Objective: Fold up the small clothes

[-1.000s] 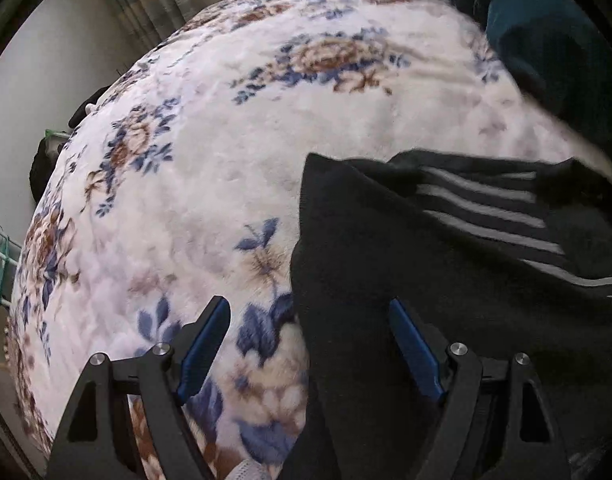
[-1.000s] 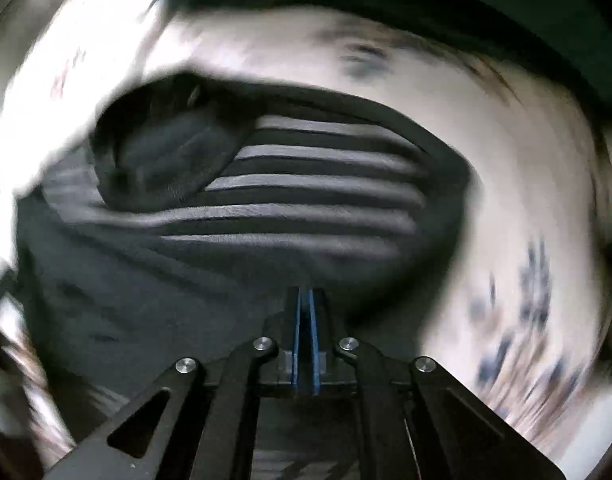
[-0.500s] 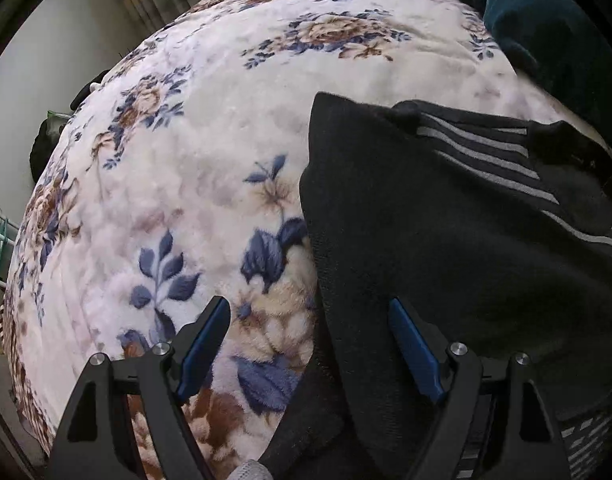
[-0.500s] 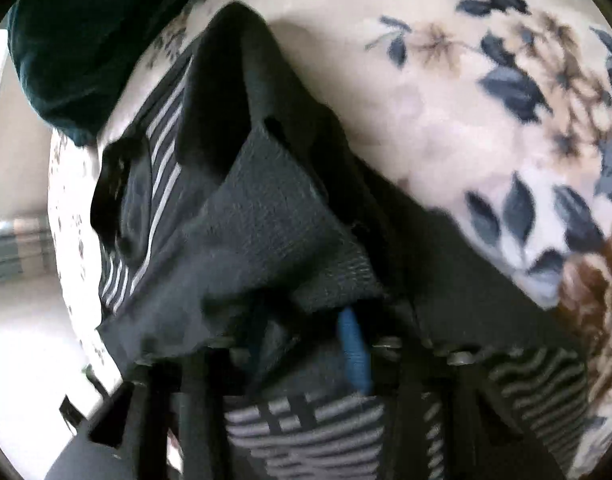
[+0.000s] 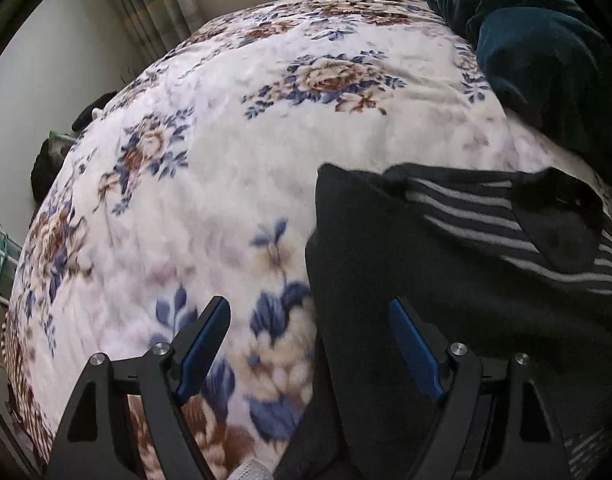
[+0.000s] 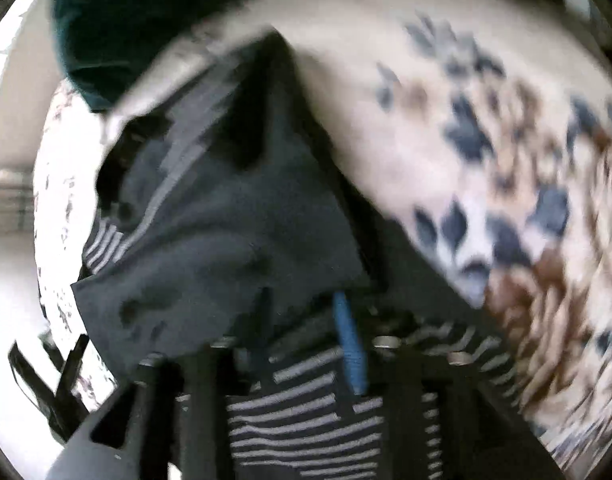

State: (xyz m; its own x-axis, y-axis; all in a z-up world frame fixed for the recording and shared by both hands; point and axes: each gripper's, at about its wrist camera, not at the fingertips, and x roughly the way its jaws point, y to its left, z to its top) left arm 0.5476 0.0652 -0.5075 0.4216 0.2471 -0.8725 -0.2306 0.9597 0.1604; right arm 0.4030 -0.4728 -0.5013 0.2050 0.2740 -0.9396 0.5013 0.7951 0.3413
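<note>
A small dark garment with grey stripes (image 5: 446,280) lies on the floral blanket (image 5: 226,160), folded over itself. My left gripper (image 5: 310,344) is open just above the blanket, its right finger over the garment's left edge and its left finger over bare blanket. In the blurred right wrist view the garment (image 6: 226,220) fills the middle. My right gripper (image 6: 306,336) sits low against the cloth with its jaws parted; one blue pad (image 6: 348,344) shows and the other finger is hidden by dark fabric.
A dark teal blanket (image 5: 546,48) is bunched at the far right of the bed, and shows at the top left in the right wrist view (image 6: 118,20). Curtains (image 5: 154,12) and a wall stand beyond the bed. A dark object (image 5: 46,168) sits off the bed's left edge.
My right gripper was shut a second ago and has since opened and turned over the garment. My left gripper stays open and has shifted slightly over the garment's edge.
</note>
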